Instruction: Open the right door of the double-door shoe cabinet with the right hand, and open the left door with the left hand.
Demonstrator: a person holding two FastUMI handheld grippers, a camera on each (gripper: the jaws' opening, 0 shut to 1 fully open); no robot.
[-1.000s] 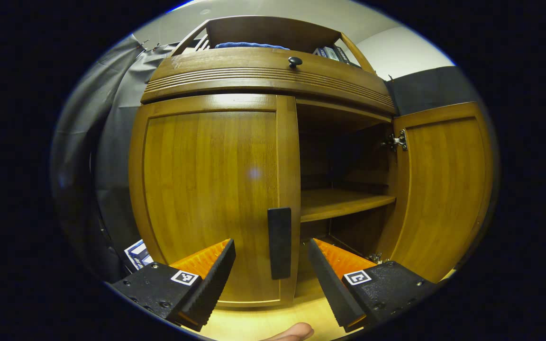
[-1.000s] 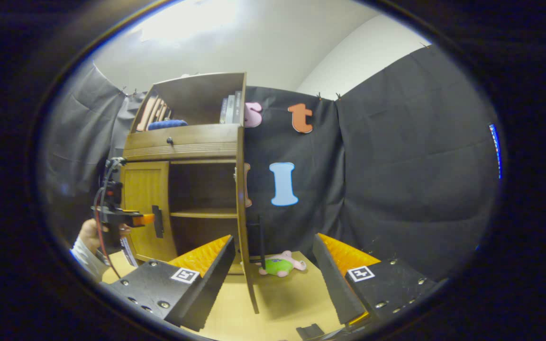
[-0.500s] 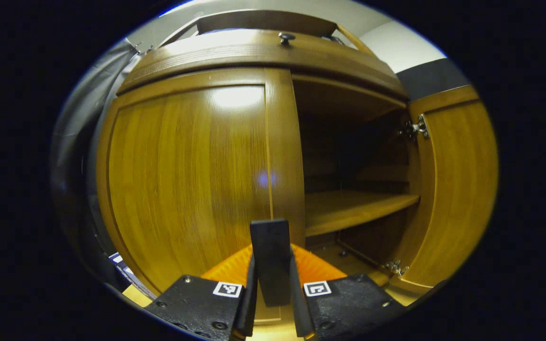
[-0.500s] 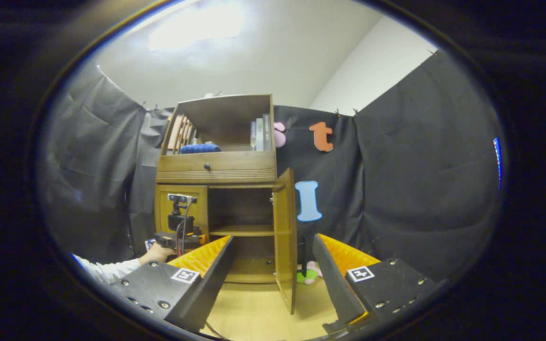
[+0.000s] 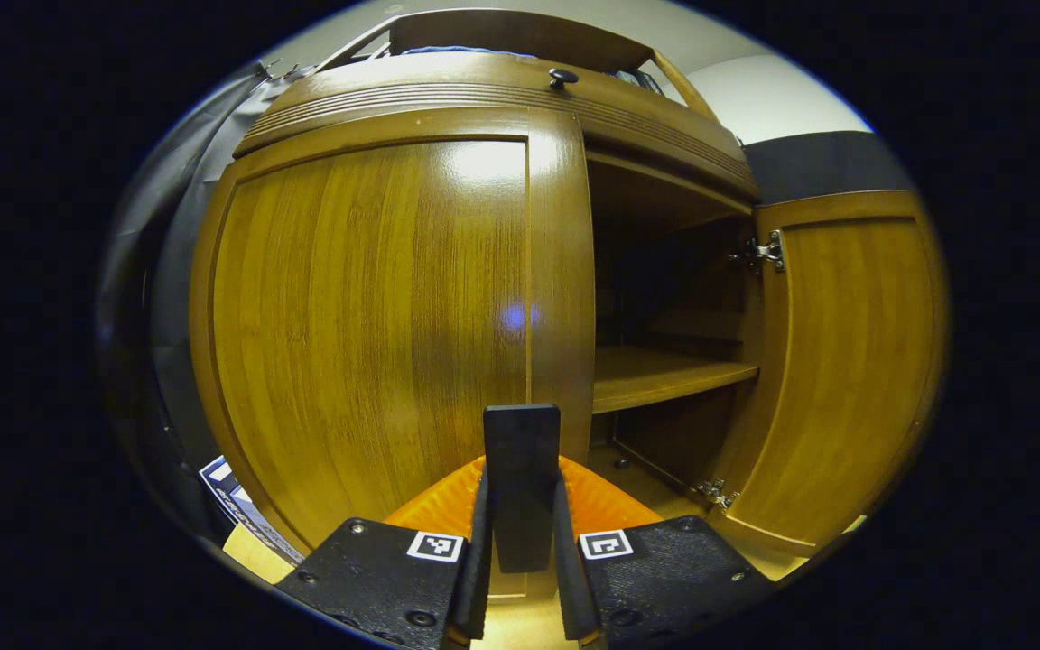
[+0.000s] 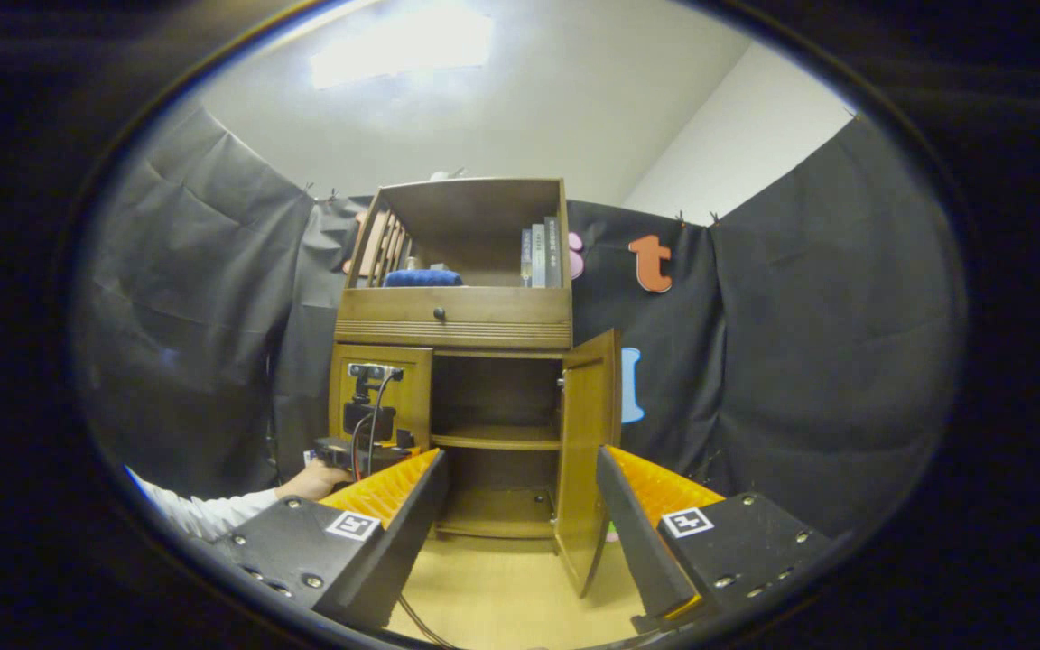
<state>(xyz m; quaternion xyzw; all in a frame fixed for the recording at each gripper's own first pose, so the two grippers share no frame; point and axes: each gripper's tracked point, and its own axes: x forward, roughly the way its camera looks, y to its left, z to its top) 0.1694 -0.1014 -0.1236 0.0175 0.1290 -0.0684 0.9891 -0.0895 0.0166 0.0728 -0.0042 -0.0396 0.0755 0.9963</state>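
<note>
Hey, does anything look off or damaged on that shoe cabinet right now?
Nothing stands out. The right door hangs open on intact hinges, the left door sits closed and square, and the left gripper is clamped on its dark handle.

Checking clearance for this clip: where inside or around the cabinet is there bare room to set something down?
Bare: the middle shelf and the cabinet floor beneath it, between the closed left door and the open right door. Crowded: the top shelf with books, and the left door's handle, clamped by the left tongs.
</note>
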